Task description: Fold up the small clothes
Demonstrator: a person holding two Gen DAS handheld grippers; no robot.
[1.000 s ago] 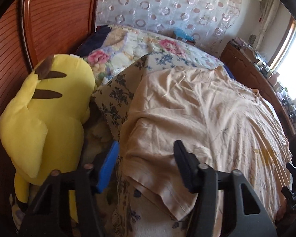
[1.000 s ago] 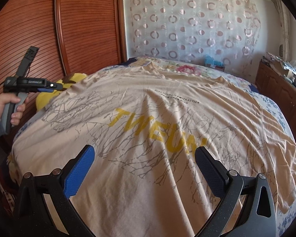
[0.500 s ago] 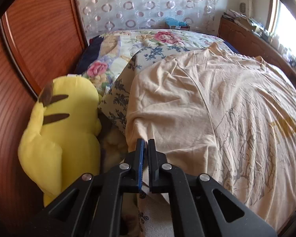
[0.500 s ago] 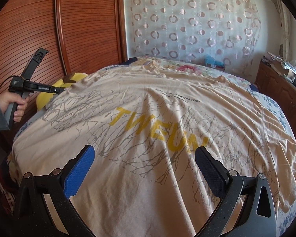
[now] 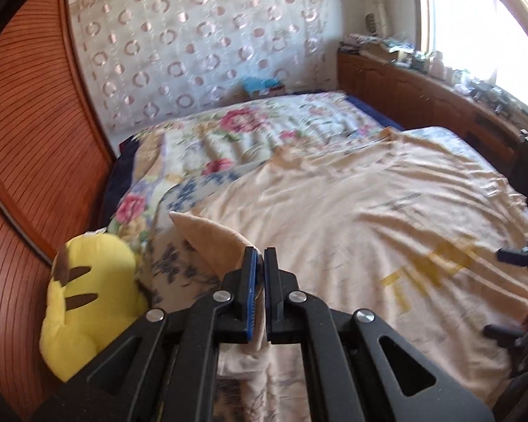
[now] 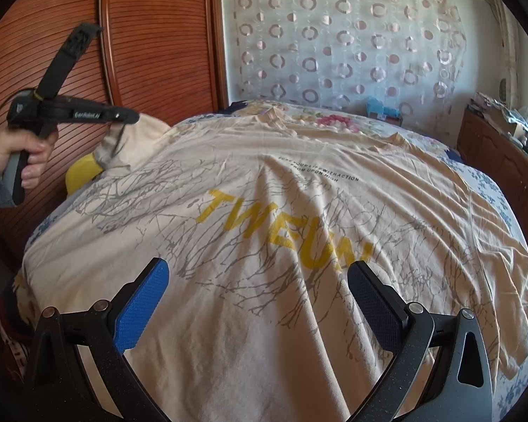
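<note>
A beige T-shirt [image 6: 281, 218] with yellow lettering and grey branch print lies spread flat over the bed; it also shows in the left wrist view [image 5: 369, 218]. My left gripper [image 5: 259, 263] is shut on the shirt's left sleeve [image 5: 214, 242] and holds it lifted off the bed; in the right wrist view the left gripper [image 6: 132, 116] shows at the far left with the sleeve [image 6: 133, 144] hanging from it. My right gripper [image 6: 257, 281] is open and empty, hovering above the shirt's lower hem.
A yellow plush toy [image 5: 88, 299] sits at the bed's left side against the wooden wardrobe [image 6: 140, 52]. A floral quilt [image 5: 246, 133] lies at the bed's head. A wooden sideboard [image 5: 422, 98] with clutter runs along the right.
My left gripper closed on the sleeve edge, then lifted it up off the bed and swung towards the shirt's middle. The right gripper stayed still and open.
</note>
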